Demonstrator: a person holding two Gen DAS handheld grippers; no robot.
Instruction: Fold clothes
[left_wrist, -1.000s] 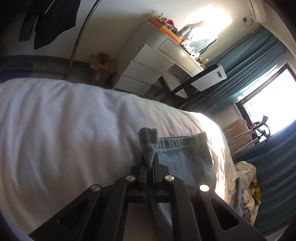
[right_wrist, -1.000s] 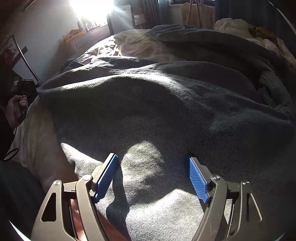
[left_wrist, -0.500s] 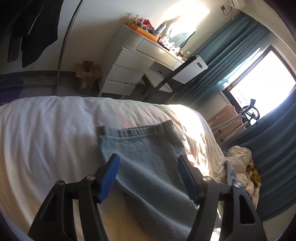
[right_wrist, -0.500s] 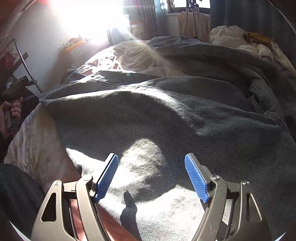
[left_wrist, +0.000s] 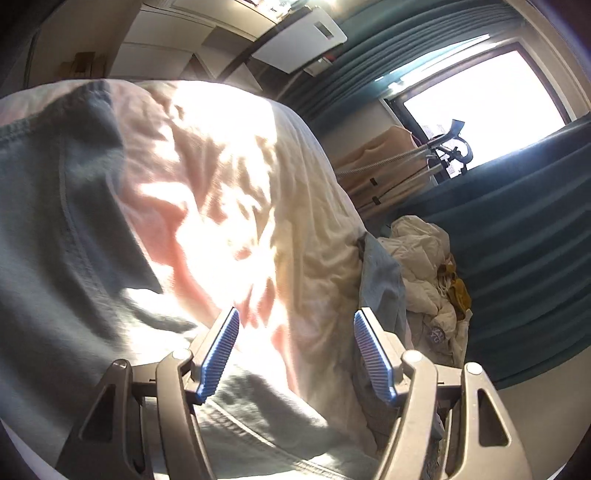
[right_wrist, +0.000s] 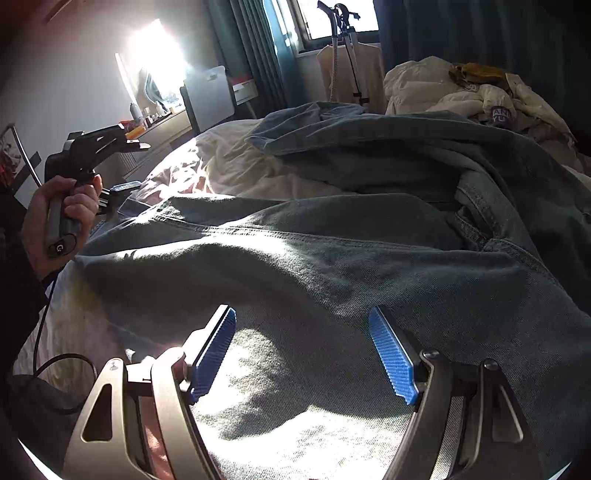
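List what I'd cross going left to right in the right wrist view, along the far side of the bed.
Hand gripping the left gripper → white chair back → teal curtain → garment steamer → pile of white laundry.

Both grippers are showing grey metal linkage arms with triangular cut-outs and round silver screws, and ribbed blue pads lining the jaws: the left gripper (left_wrist: 295, 354) at the bottom of its view, the right gripper (right_wrist: 303, 354) likewise. At the left edge of the right wrist view, a hand (right_wrist: 59, 214) is wearing a dark sleeve (right_wrist: 16, 295), with a black cable (right_wrist: 48, 354) trailing below.
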